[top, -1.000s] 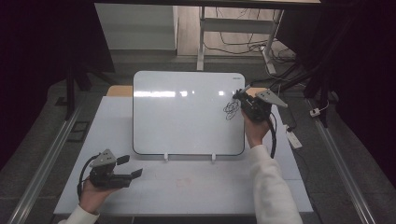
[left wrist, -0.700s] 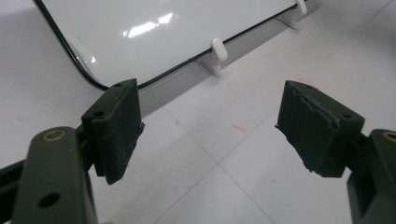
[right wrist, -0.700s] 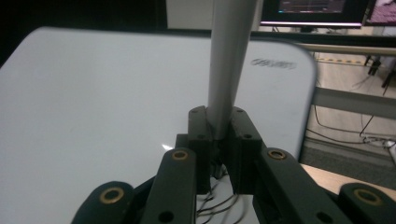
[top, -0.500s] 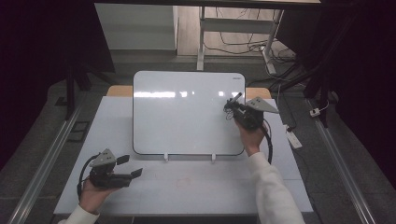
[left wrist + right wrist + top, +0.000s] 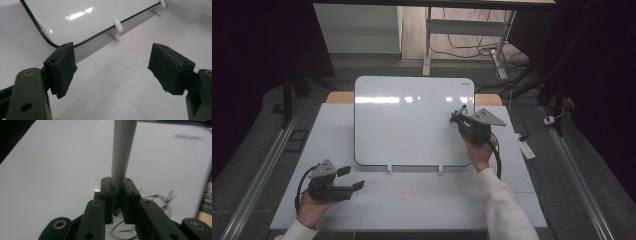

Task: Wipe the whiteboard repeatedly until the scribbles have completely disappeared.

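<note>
My right tongs (image 5: 117,202) pinch a slim grey marker (image 5: 123,150) whose long axis points at the white board's (image 5: 407,125) right edge; left tongs (image 5: 117,70) gape, idle.

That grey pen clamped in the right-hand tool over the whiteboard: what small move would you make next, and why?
Probably lower the pen tip onto bare whiteboard and go on drawing: the right gripper grips it firmly, and a black scribble lies just beneath the jaws.
</note>
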Tool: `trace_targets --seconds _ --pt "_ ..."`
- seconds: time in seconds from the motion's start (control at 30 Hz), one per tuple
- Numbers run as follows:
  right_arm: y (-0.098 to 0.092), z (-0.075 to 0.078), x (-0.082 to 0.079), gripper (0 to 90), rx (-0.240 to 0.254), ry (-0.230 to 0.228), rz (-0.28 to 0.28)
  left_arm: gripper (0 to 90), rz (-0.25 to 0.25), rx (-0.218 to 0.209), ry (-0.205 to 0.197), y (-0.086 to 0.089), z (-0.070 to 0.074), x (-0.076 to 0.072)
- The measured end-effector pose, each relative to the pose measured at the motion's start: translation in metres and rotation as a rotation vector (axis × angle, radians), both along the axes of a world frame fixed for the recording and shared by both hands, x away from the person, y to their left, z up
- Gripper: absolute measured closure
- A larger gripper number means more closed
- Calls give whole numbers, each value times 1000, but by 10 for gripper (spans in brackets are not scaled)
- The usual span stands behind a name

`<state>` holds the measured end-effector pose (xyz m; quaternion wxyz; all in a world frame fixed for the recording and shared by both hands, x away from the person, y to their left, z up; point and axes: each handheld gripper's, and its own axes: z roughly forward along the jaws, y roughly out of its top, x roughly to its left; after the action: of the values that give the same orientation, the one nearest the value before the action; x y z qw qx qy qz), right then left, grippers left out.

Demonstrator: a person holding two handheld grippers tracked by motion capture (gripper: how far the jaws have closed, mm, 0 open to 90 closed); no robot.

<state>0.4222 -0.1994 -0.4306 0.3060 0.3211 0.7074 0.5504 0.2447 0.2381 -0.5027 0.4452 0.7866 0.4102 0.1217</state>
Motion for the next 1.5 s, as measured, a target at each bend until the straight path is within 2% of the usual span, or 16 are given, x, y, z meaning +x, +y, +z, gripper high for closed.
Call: trace_targets --seconds 0.07,0.17,0.33,0.37,0.5,0.67,0.77,0.87,0.93,1.03,1.07,1.1,1.23,1.4,1.47,1.5 --pt "-10 10 12 811 55 -5 -60 228 -2 3 -2 -1 0 -1" --pt "-9 10 13 811 63 -3 -58 228 1 -1 -3 1 1 0" --pt "11 2 2 811 -31 0 26 228 2 -1 2 1 -1 1" --pt "7 7 5 811 -23 -21 -18 228 0 0 3 0 -1 1" --pt "-4 10 13 811 44 0 -48 228 -2 -1 -3 1 0 0" --pt "11 -3 -4 811 -51 9 42 228 4 -6 0 2 0 1" --pt "7 2 0 811 -31 -6 -1 228 0 0 -2 0 0 0" --pt "-4 10 11 811 32 1 -46 228 -1 -2 -3 0 1 0" --pt "-2 8 9 811 20 6 -27 228 3 -5 -3 1 1 0" --pt "6 3 2 811 -51 -8 14 228 3 -4 1 1 0 1" --pt "4 4 3 811 -38 -9 4 228 4 -2 1 1 0 1" --pt "-4 10 10 811 18 -17 -45 228 2 0 2 0 0 1" --pt "-13 13 17 811 81 -9 -75 228 1 -1 -5 1 1 0" --pt "7 1 4 811 1 11 34 228 7 -4 1 2 -1 1" --pt "8 2 2 811 -31 -3 35 228 4 -1 1 1 0 1" --pt "1 8 9 811 0 -14 -16 228 3 -1 -1 1 0 0"
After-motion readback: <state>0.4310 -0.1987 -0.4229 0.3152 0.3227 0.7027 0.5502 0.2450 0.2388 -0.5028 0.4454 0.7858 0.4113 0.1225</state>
